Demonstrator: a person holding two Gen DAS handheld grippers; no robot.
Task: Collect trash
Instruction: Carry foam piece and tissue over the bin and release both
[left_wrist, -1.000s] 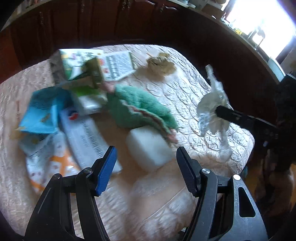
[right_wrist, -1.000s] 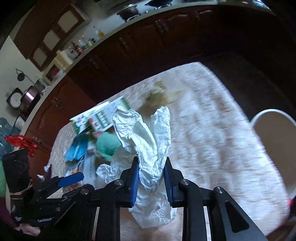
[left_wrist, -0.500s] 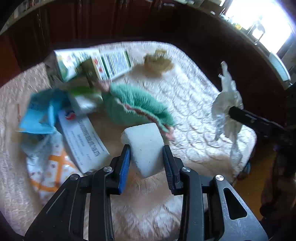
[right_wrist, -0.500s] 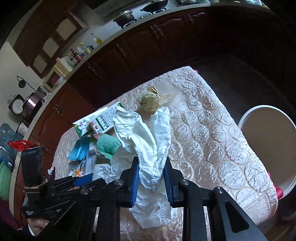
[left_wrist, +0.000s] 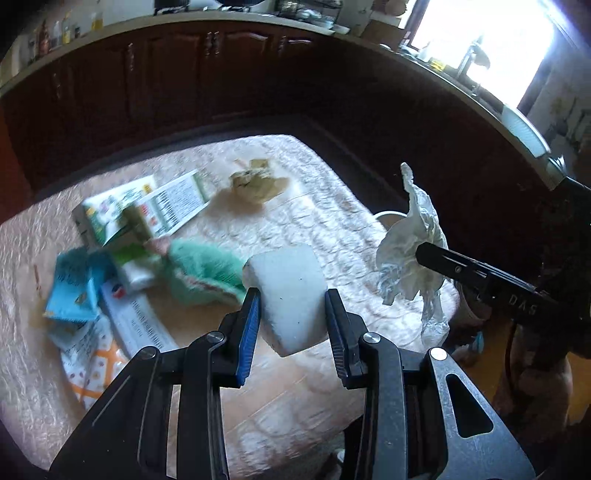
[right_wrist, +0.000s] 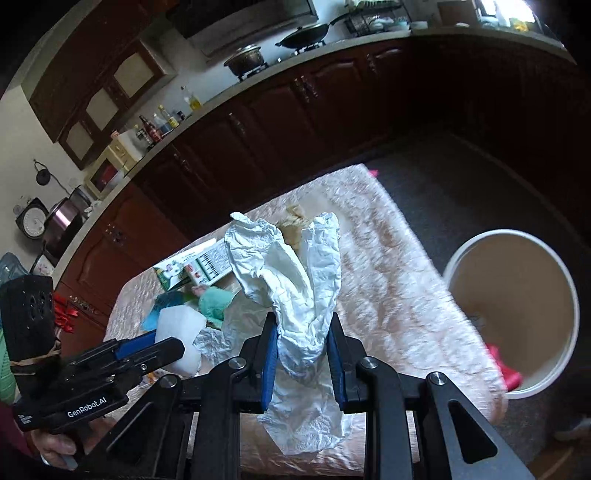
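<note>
My left gripper is shut on a white foam block and holds it lifted above the table; it also shows in the right wrist view. My right gripper is shut on a crumpled white paper, held above the table's right side; the paper shows in the left wrist view. A white bin stands on the floor to the right of the table, with something red inside.
On the quilted table lie a green cloth, a printed carton, blue packets, printed paper and a crumpled brown wad. Dark cabinets stand behind.
My left gripper closed on the white foam block and lifted it off the table. My right gripper kept the paper and moved up and toward the bin side.
</note>
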